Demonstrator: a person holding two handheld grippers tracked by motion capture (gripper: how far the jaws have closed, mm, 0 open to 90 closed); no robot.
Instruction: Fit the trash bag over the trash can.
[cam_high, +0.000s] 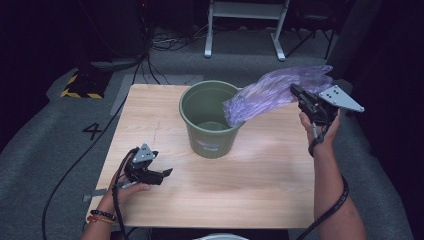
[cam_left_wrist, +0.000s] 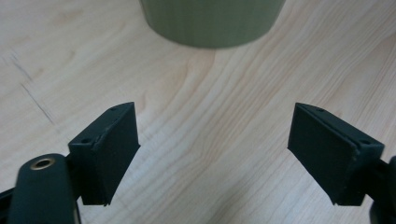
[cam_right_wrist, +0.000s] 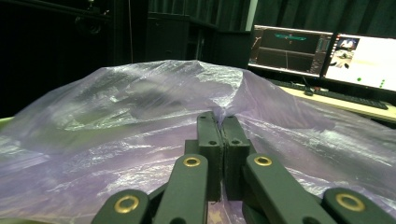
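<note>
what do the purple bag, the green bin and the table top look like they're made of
Purple bag: thin translucent plastic film, glossy; it crinkles and lets light through.
Green bin: looks like moulded plastic, matt olive, with a smooth rolled rim; metal can't be ruled out.
Table top: pale wood grain, smooth; likely laminate or veneer, solid wood possible.

Lab, dark curtains, monitors (cam_right_wrist: 322, 49), floor cables (cam_high: 170, 42), numbered carpet

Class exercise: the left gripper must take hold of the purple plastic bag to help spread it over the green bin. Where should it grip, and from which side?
Probably the loose edge of the purple plastic bag hanging at the green bin rim, approached from the bin's left: the right gripper already pinches the far end, and the left gripper is open.
</note>
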